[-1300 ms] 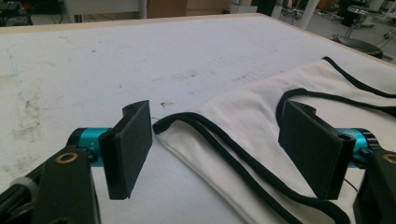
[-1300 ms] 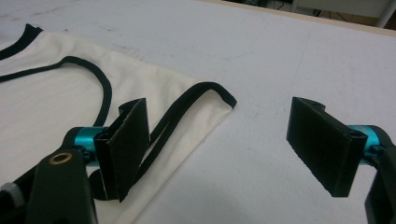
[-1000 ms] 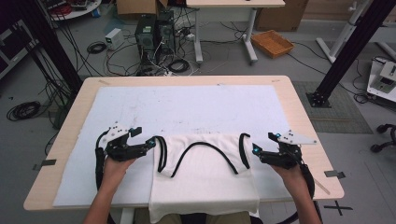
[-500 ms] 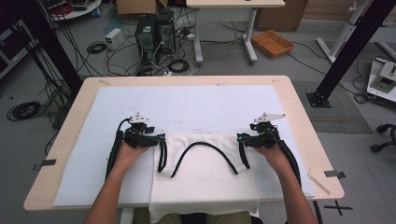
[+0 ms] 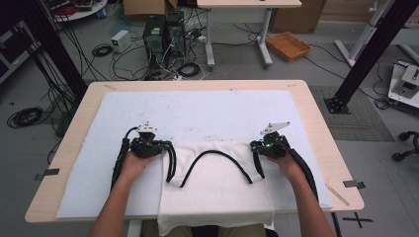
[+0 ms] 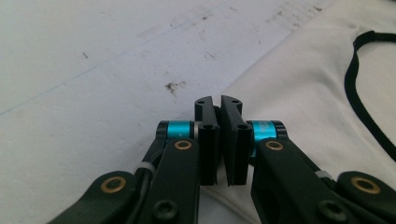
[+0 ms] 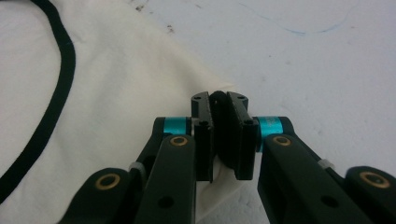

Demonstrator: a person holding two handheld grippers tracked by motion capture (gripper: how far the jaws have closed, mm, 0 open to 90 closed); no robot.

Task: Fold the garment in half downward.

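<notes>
Now both grippers, left (image 5: 160,146) and right (image 5: 260,148), have just closed their fingers onto the far corners of the black-trimmed white cloth garment (image 5: 217,190) at the tabletop's six o'clock edge; next probably lifting together, evenly.

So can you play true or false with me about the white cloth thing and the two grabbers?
1. The white garment has black trim. True.
2. The left gripper is wide open. False: its jaws have just closed on the garment's corner.
3. The right gripper pinches the garment's other top corner. True.
4. The garment lies folded in a small square. False: it lies spread flat, hanging over the table's near edge.
</notes>
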